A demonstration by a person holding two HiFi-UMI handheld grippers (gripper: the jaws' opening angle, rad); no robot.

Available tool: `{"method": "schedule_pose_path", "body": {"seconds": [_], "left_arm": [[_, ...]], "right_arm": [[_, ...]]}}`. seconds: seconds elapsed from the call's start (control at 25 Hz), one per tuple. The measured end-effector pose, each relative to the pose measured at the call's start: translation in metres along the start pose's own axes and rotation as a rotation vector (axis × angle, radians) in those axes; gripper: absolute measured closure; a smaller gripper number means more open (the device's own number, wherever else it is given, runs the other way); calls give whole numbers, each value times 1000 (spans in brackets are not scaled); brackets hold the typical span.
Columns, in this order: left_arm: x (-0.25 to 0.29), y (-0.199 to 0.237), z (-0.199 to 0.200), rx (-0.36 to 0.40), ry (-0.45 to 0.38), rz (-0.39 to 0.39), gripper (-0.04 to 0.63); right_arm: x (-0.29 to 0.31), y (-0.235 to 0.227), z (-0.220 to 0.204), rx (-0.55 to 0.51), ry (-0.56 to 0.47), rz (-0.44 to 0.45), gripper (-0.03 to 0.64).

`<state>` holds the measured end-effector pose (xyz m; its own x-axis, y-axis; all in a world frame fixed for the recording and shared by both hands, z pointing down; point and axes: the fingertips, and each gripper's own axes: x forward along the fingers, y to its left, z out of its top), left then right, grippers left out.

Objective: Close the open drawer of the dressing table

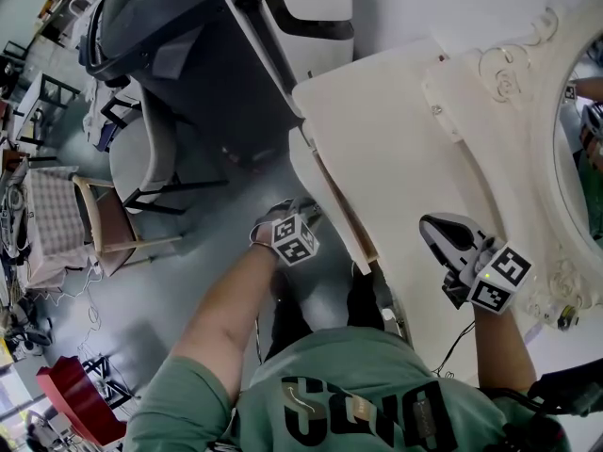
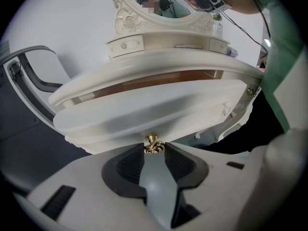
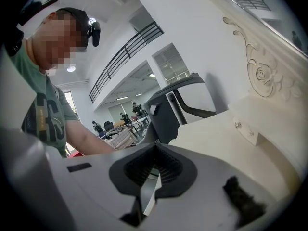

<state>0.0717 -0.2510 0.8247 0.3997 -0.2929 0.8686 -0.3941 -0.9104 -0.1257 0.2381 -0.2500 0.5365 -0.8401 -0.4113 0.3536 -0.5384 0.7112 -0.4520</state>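
The drawer of the dressing table stands partly open. The left gripper pinches its brass knob between the jaw tips, with the jaws moderately apart. Farther off, the right gripper hangs over the tabletop, its jaws together and empty.

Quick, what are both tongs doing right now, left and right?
Left tongs: closed on the drawer's gold knob.
Right tongs: closed, holding nothing.
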Motion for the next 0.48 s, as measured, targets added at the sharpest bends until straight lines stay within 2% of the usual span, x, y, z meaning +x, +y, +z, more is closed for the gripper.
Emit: {"method": "schedule_pose_path", "body": {"seconds": [0.48], "left_arm": [[9,1,13,5,-1,4,456]], "right_arm": [[-15,-10,-4,9,-15,-17,606]]}}
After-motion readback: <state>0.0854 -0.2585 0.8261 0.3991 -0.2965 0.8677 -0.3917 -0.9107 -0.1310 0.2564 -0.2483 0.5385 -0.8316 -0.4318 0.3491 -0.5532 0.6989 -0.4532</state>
